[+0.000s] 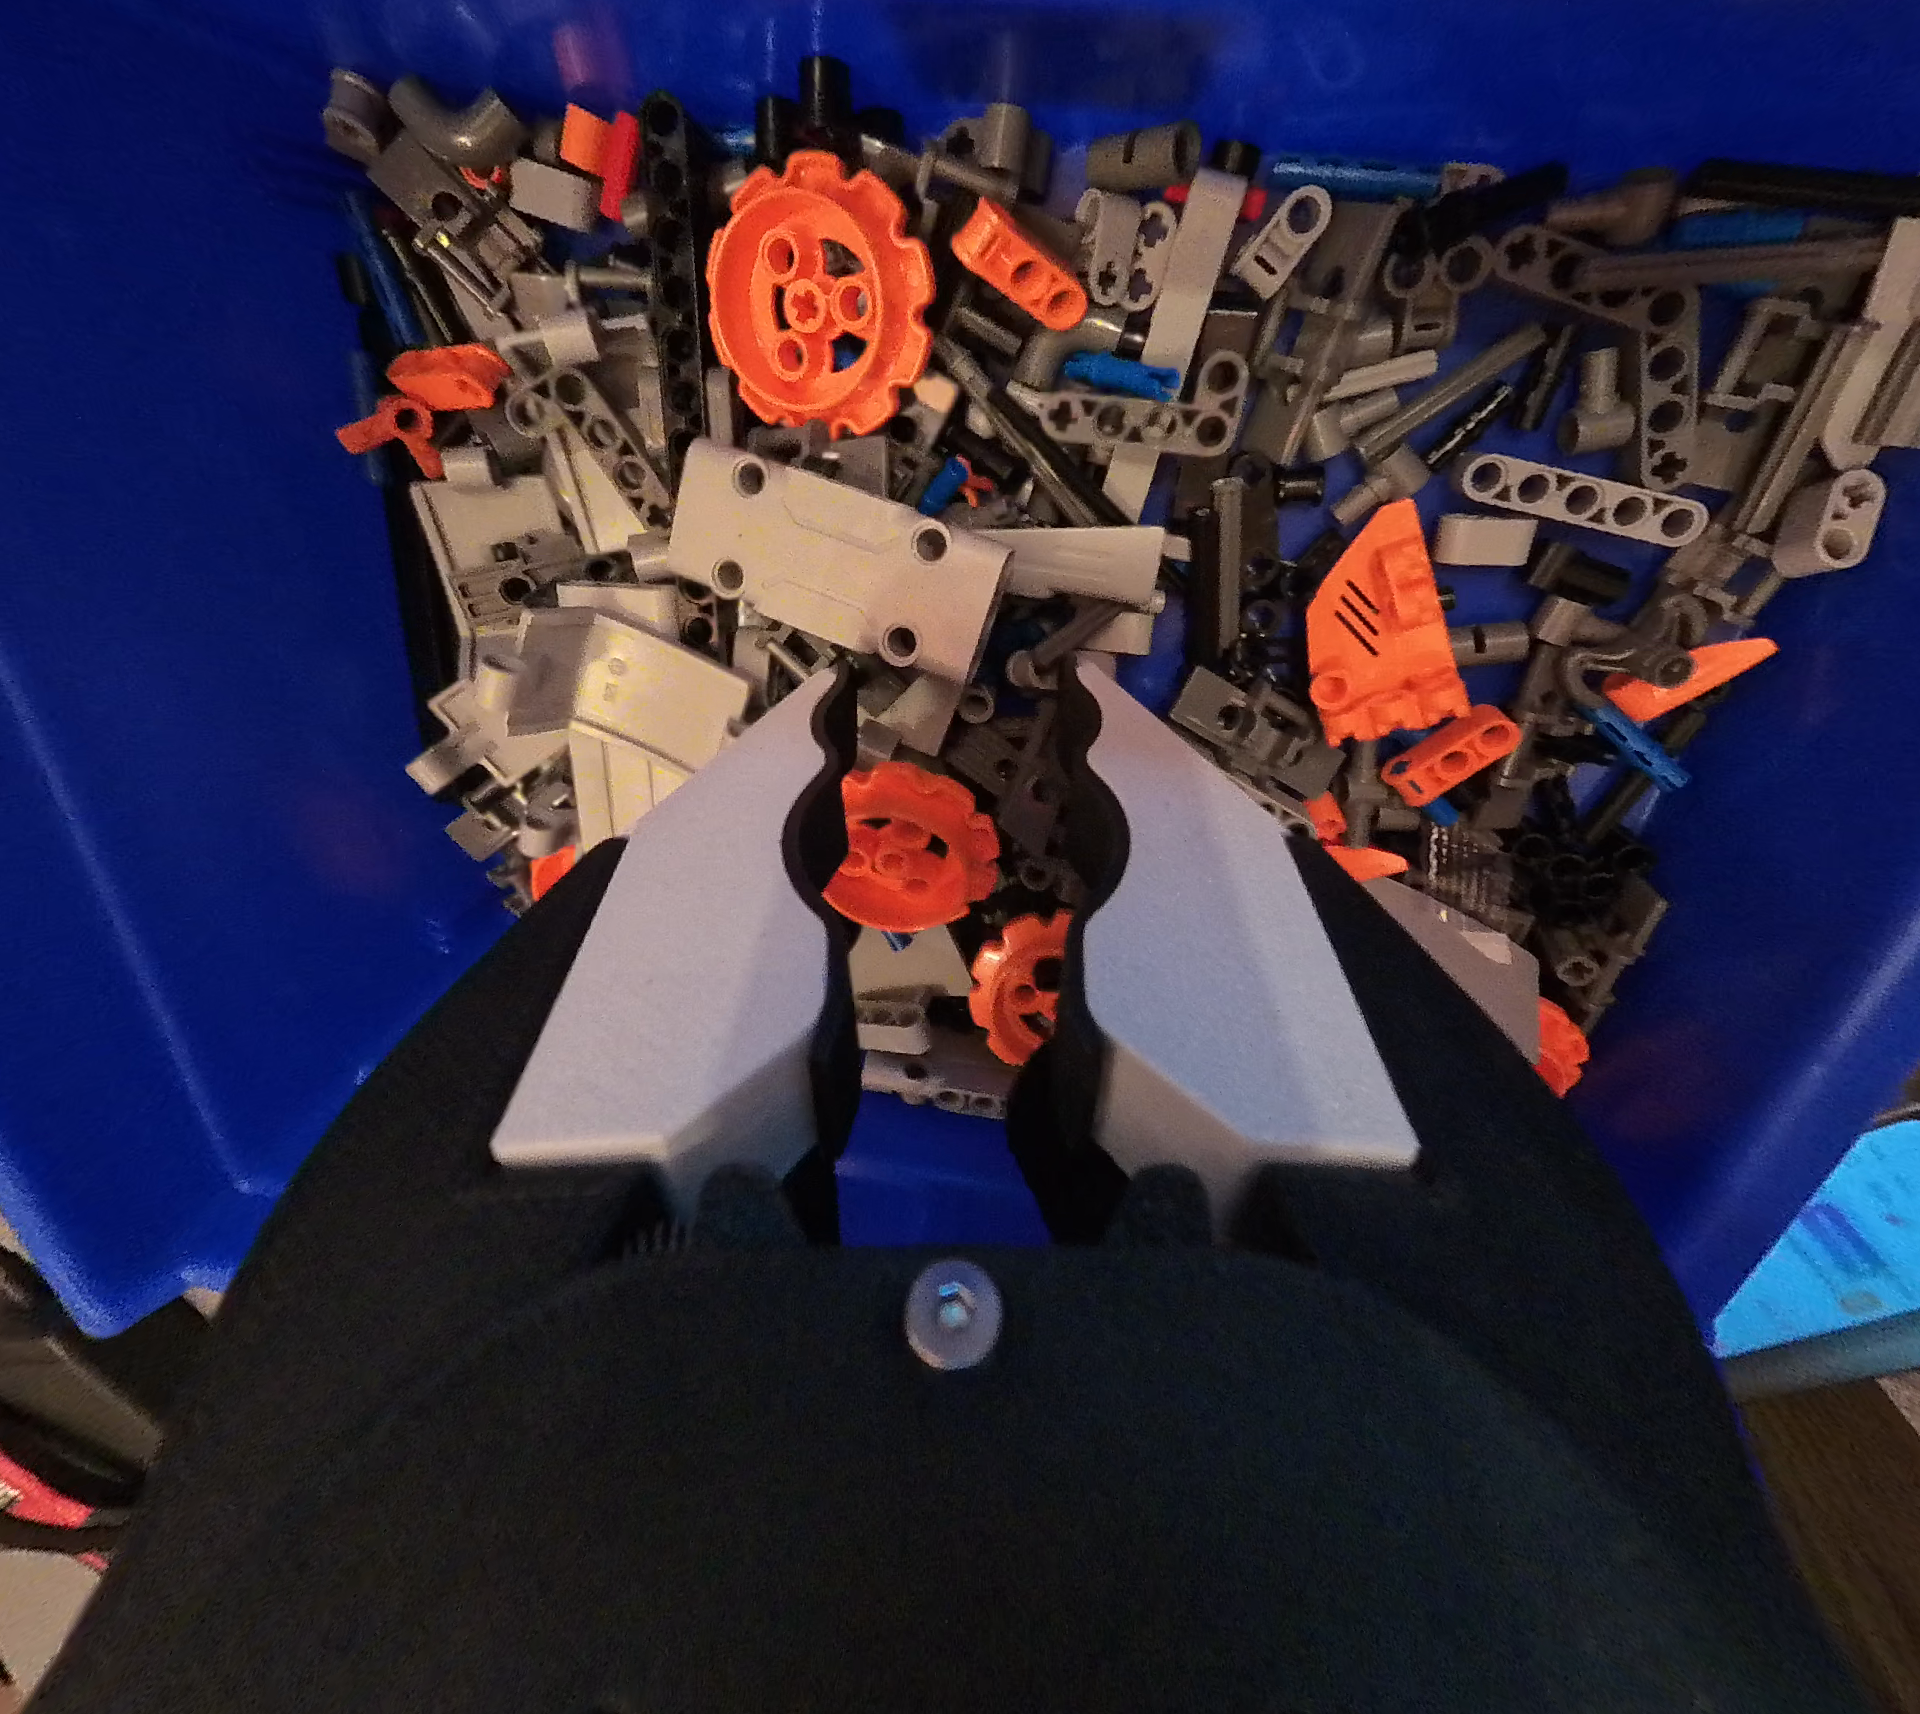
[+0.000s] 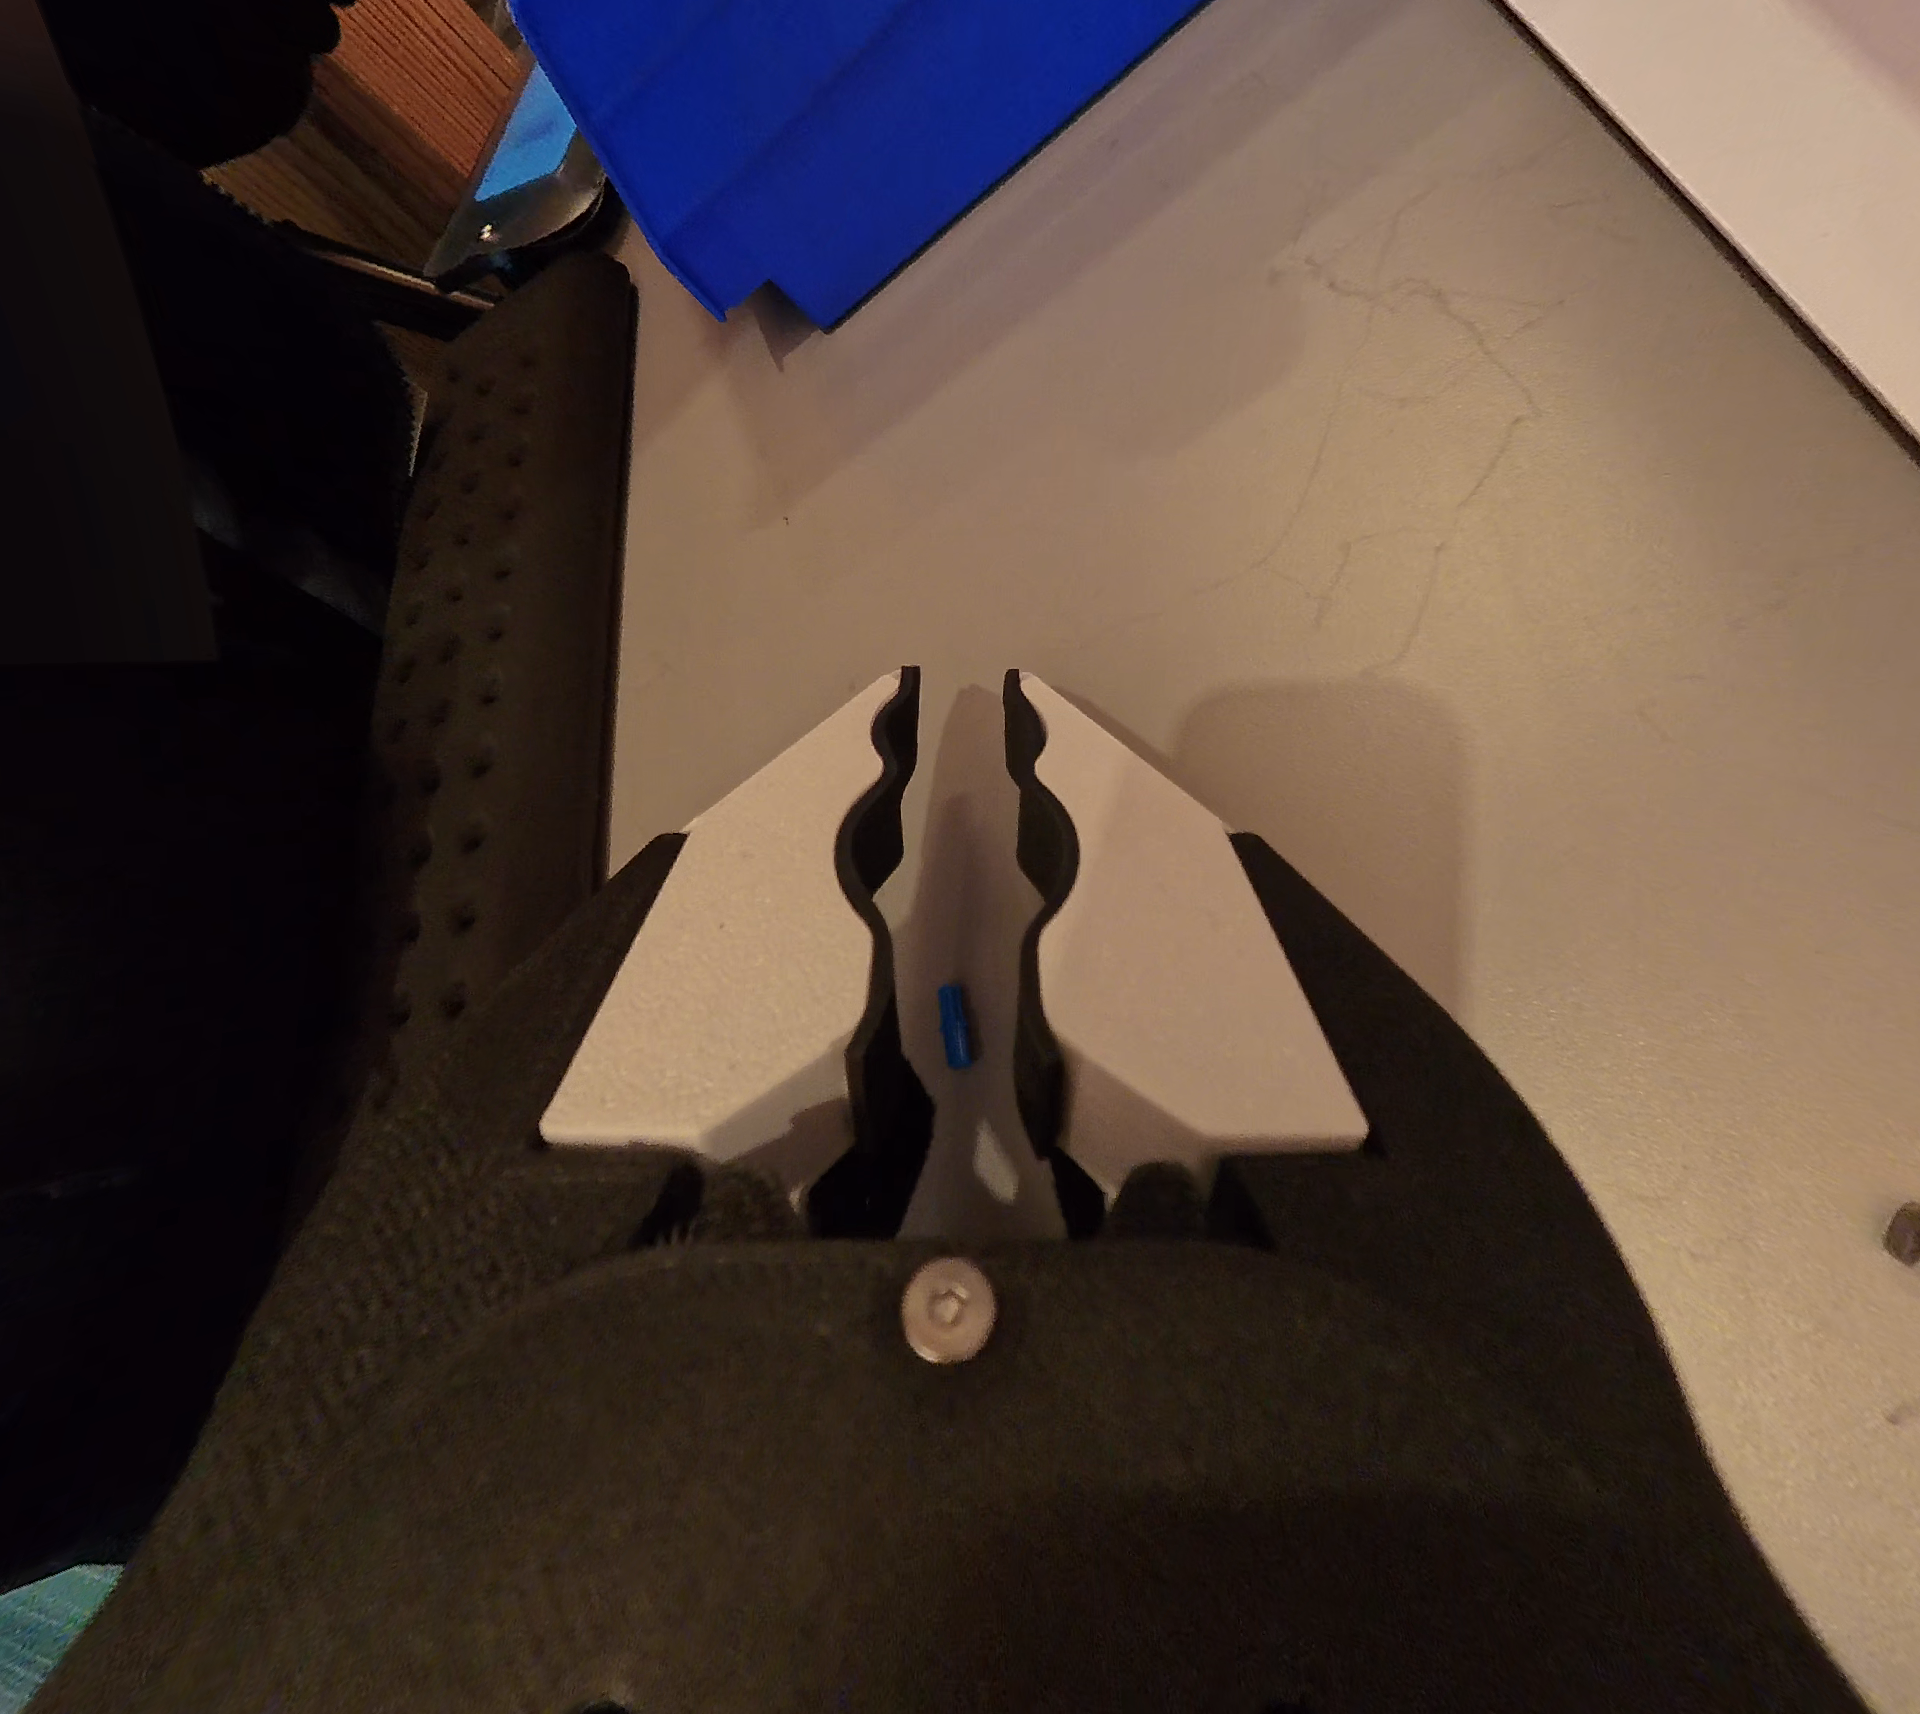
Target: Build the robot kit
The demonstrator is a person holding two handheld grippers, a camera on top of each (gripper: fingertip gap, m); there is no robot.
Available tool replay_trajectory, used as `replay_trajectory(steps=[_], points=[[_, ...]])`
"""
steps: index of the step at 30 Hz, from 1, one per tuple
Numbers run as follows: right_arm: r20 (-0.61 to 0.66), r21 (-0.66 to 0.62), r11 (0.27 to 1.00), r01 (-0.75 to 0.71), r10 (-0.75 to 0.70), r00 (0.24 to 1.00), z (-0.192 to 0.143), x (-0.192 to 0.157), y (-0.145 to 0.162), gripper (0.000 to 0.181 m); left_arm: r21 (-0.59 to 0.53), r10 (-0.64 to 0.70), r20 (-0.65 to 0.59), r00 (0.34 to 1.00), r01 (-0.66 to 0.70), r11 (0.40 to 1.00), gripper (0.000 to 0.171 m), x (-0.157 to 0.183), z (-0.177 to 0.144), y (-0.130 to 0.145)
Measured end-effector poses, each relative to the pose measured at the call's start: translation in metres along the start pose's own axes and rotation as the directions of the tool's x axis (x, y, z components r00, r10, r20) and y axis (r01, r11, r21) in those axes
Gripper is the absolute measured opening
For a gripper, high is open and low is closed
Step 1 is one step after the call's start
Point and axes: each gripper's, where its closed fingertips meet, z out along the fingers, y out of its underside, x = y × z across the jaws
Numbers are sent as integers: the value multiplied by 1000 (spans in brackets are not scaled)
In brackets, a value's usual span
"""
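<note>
Orange gear [image 1: 906, 845] between parted left tool [image 1: 951, 688] tips, grey panel [image 1: 831, 558] ahead

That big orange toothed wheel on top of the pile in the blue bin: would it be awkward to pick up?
The large orange wheel looks like rigid, light plastic, so it probably won't bend. It lies loose on the heap, so a push would likely slide it. On its edge it might roll.

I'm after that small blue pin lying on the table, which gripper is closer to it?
Right. The right gripper sits over the blue pin, which lies on the table between its open jaws. The left gripper is inside the bin, over loose parts.
</note>
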Motion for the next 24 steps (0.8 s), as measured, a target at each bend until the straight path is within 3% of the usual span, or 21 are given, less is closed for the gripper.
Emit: replay_trajectory(steps=[9, 13, 16, 24], points=[[8, 1, 1000, -2, 2, 1000, 0, -1, 0, 14, 2, -23, 50, 998, 23, 1000, 35, -30, -1, -4], [8, 6, 1000, -2, 2, 1000, -1, -1, -1, 14, 16, -43, 16, 999, 43, 999, 38, -35, 1, -5], [7, 6, 1000, -1, 1, 1000, -1, -1, -1, 14, 0, -45, 100, 994, 45, 999, 29, -50, 2, -1], [7, 9, 1000, -2, 2, 1000, -1, -1, -2, 14, 19, -74, 72, 995, 73, 997, 40, -43, -10, 8]])
